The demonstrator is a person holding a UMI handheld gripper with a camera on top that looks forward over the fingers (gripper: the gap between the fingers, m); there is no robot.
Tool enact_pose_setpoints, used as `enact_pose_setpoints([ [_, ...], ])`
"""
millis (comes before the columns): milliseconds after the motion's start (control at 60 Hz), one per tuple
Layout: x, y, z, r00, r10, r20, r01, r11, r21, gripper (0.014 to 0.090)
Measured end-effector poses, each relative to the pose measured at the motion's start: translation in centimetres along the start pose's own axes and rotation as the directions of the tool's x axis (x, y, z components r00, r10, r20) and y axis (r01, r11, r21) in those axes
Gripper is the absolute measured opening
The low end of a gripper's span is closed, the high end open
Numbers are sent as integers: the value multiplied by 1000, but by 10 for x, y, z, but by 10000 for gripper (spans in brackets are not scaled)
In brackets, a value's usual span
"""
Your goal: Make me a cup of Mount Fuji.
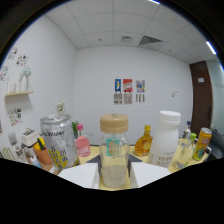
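While tongs (114, 176) clamp a tan-lidded jar (113, 150), yellow table (90, 160), white walls, 3 posters (129, 91), brown door (201, 95).

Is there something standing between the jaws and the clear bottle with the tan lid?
Nothing visible. The clear bottle with the tan lid already stands between the gripper jaws. The can and white bottle stand to either side, not in front.

Low tabletop view—level, close to the bottles (114, 150), facing the far wall (130, 70).
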Motion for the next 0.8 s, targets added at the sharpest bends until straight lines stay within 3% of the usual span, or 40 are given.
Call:
enact_pose_setpoints([
  [117, 0, -5, -10, 1000, -19, 2, 19, 1000, 7, 407],
  [233, -4, -20, -36, 999, -48, 8, 48, 997, 65, 401],
  [383, -10, -5, -75, 998, -25, 51, 20, 997, 81, 400],
  [550, -12, 82, -99, 997, 17, 70, -16, 1000, -6, 400],
  [800, -17, 233, -100, 996, 81, 42, -73, 984, -164, 398],
])
